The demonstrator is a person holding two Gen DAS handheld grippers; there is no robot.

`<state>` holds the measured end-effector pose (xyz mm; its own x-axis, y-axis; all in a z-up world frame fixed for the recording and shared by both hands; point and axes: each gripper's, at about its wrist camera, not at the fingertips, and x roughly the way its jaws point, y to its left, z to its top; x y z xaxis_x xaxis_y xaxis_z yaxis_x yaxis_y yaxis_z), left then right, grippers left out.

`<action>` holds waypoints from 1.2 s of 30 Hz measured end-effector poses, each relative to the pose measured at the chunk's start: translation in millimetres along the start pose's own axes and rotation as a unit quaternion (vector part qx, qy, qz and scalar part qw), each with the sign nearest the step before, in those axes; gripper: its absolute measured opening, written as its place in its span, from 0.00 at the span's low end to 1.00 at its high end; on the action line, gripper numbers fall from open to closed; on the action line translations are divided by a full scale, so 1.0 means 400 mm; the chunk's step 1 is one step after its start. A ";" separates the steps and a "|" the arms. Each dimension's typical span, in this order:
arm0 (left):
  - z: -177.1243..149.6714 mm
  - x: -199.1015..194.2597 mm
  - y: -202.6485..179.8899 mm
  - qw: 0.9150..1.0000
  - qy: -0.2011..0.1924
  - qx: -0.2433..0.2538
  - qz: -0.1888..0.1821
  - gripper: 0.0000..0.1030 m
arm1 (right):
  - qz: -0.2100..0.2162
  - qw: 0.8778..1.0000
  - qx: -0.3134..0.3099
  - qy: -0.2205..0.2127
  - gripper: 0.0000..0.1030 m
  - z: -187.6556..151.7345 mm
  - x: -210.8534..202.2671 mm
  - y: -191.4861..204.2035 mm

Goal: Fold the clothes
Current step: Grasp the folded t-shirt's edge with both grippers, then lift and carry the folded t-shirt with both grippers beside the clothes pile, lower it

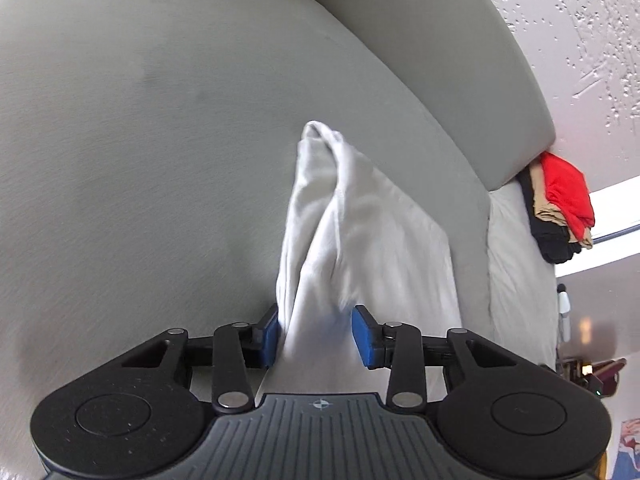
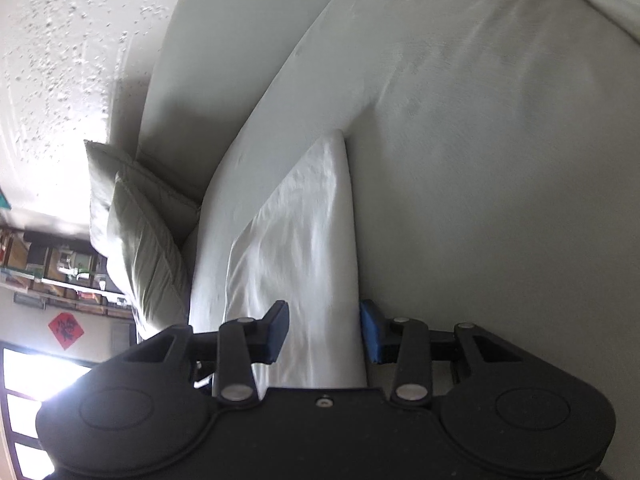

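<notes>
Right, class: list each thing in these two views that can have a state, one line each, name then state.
Left hand-held gripper: open, blue pads either side of the cloth.
Right hand-held gripper: open, straddling the cloth.
White fabric garment: partly folded, bunched and rising to a peak on the left side; flatter on the right.
Red, tan and black clothes pile: folded, stacked.
Grey-green pillows: leaning against the headboard.

A red diamond sign (image 2: pixel 66 330) bears black characters — too blurred to read.
</notes>
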<state>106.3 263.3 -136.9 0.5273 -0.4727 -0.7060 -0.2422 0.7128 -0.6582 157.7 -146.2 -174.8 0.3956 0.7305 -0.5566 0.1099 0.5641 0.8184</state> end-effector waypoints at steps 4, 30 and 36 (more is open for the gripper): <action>0.035 0.054 0.005 1.000 0.003 -0.011 -0.026 0.40 | -0.001 1.000 0.001 -0.006 0.36 0.041 0.056 0.005; -0.437 -0.134 -0.735 0.886 -0.242 0.387 -0.089 0.06 | -0.050 0.885 -0.239 -0.397 0.04 -0.268 -0.731 0.173; -0.571 0.063 -0.936 0.889 -0.165 0.402 -0.143 0.06 | -0.117 0.872 -0.167 -0.445 0.04 -0.263 -0.983 0.006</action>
<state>24.2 -133.7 31.9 0.7161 -0.6108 -0.3379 0.5304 0.7908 -0.3056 -93.3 -391.5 31.0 0.9650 0.0761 -0.2509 0.0702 0.8472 0.5267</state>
